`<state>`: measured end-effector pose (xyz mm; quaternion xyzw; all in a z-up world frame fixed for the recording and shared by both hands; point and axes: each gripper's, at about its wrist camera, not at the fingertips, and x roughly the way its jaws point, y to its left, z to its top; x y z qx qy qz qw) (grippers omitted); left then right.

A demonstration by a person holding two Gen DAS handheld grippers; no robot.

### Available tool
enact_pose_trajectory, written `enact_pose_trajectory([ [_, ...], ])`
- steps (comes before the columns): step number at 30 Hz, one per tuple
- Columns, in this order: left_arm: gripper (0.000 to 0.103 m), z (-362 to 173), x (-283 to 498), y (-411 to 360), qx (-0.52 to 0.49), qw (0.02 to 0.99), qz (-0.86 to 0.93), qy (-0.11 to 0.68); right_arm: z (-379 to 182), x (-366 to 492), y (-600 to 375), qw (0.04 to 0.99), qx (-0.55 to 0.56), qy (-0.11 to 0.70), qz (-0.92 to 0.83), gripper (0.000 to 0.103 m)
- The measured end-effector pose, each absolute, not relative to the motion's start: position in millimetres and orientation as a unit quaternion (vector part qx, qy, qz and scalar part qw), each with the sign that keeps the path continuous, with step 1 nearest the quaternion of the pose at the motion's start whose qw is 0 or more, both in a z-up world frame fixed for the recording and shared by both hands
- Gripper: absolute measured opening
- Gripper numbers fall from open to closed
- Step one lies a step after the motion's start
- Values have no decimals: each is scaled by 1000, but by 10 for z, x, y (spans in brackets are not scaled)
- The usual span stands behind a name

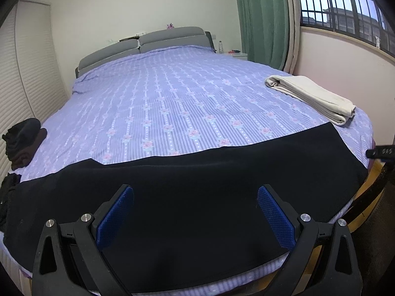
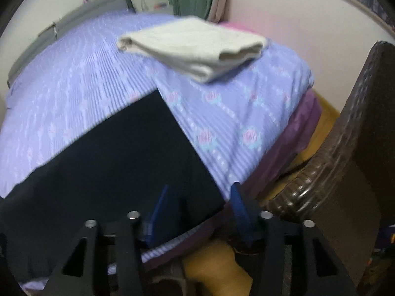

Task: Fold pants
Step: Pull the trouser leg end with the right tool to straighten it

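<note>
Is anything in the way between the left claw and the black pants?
No. The left claw is open right over the black pants, with nothing between them. The folded cream cloth lies farther off on the bed.

A folded cream towel (image 1: 313, 98) lies on the bed's lilac floral sheet (image 1: 172, 93), near its window-side edge. A dark clothes heap (image 1: 22, 143) sits at the opposite edge. Green curtains (image 1: 264, 17) hang behind.
</note>
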<state>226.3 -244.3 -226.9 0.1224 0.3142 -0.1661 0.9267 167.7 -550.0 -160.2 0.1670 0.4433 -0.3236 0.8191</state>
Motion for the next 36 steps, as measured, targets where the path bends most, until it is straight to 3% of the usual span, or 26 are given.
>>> enact_pose_trajectory([
  [3,103,-2230,2229,-2300,118,933,-153,304,-1418,1532,-5435,837,180,407,-318,67],
  [12,103,-2349,2126,-1955,103,938,-129,304,-1463,1231,-5070,863,280,366,-206,67],
  [23,103,-2427,1955,-2215,118,937,-150,293,-2307,1053,-5310,798,469,339,-170,67],
  [36,103,-2415,2005,-2303,120,935,-152,295,-2461,1198,-5442,792,495,318,-166,64],
])
